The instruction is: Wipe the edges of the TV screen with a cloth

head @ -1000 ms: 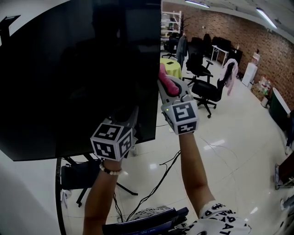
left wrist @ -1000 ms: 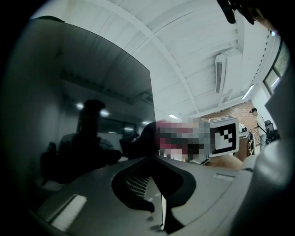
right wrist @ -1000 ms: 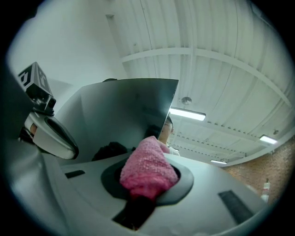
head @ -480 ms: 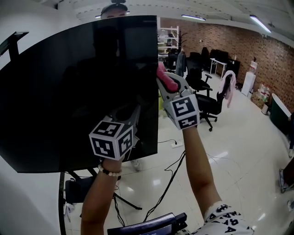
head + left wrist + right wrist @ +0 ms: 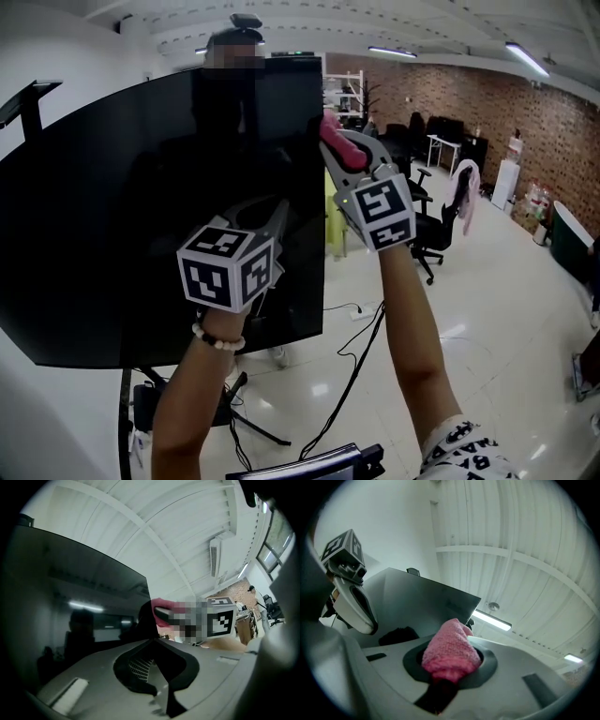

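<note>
Red brick wall (image 5: 539, 117) stands far right. Your right gripper (image 5: 349, 159) clamps a fluffy pink cloth (image 5: 335, 139) at the right edge of the black flat TV screen (image 5: 141, 206); your left gripper (image 5: 276, 210) has fingers together, empty.

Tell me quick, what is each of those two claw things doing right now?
Left gripper: closed, nothing between its jaws.
Right gripper: closed on a fuzzy pink cloth.

This is an open-plan office. Black swivel office chairs (image 5: 427, 230) stand on a glossy pale floor (image 5: 506, 347) before a long red brick wall (image 5: 562, 122). Strip lights (image 5: 525, 58) run across the white ceiling (image 5: 450, 28), and a large TV screen (image 5: 141, 216) stands on a stand in the foreground.
</note>
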